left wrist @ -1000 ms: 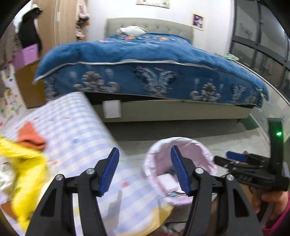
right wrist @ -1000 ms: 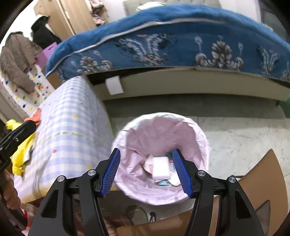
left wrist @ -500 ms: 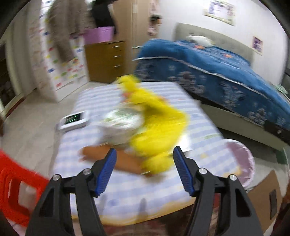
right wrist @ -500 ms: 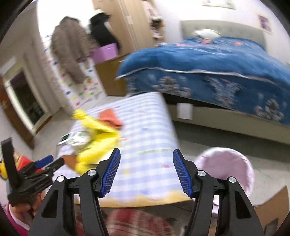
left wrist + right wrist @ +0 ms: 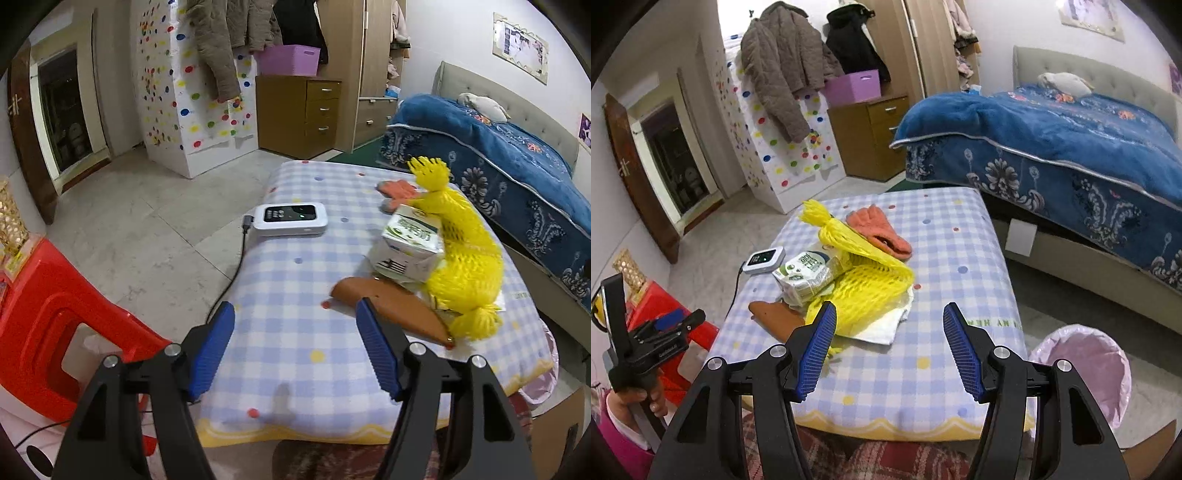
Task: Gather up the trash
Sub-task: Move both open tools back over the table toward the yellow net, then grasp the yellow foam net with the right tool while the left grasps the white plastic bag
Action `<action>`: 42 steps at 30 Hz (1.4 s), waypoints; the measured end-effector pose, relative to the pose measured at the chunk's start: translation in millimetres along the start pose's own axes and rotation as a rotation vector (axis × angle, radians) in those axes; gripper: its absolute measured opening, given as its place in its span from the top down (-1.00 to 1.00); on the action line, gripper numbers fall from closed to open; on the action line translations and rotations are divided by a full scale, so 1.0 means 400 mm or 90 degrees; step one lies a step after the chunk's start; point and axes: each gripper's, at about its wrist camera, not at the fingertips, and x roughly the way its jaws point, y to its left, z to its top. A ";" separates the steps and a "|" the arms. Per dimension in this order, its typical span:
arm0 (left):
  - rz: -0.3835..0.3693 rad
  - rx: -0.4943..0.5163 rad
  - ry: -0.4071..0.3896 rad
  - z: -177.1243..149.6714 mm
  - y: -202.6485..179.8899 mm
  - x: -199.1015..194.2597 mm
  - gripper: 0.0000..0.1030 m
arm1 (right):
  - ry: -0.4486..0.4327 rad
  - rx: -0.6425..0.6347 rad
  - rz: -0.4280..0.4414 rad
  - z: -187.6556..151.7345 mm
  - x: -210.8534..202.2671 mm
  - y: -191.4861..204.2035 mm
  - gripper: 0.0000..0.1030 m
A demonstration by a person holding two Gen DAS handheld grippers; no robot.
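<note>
A pile of trash lies on the checked table (image 5: 295,295): a yellow foam net (image 5: 465,258), a white and green milk carton (image 5: 410,242) and a brown wrapper (image 5: 391,306). The same net (image 5: 864,284), carton (image 5: 803,275) and wrapper (image 5: 772,315) show in the right wrist view. A bin with a pink liner (image 5: 1086,369) stands on the floor right of the table. My left gripper (image 5: 295,350) is open and empty above the table's near edge. My right gripper (image 5: 888,345) is open and empty over the near right of the table (image 5: 953,258).
An orange glove (image 5: 879,230) lies behind the net. A white device (image 5: 290,219) with a cable sits at the table's left. A red stool (image 5: 55,325) stands left of the table. A bed with a blue cover (image 5: 1052,147) lies behind.
Both grippers have swung left from the pink-lined bin to face the table and the trash pile. Both stay open and empty.
</note>
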 end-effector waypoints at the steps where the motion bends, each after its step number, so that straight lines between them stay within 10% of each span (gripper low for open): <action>1: 0.004 -0.002 -0.002 0.000 0.002 0.001 -0.29 | 0.000 -0.002 0.002 -0.003 0.004 0.005 -0.16; 29: -0.037 0.075 0.012 0.102 -0.179 0.181 -0.42 | 0.150 0.050 0.034 0.037 0.419 -0.085 0.21; 32: -0.042 0.071 0.016 0.094 -0.177 0.178 -0.42 | 0.163 0.074 0.050 0.036 0.429 -0.089 0.26; 36: -0.043 0.064 0.014 0.086 -0.163 0.159 -0.42 | 0.146 0.079 0.069 0.054 0.396 -0.073 0.87; 42: -0.038 0.056 0.002 0.072 -0.138 0.115 -0.42 | 0.067 0.069 0.083 0.124 0.275 -0.022 0.88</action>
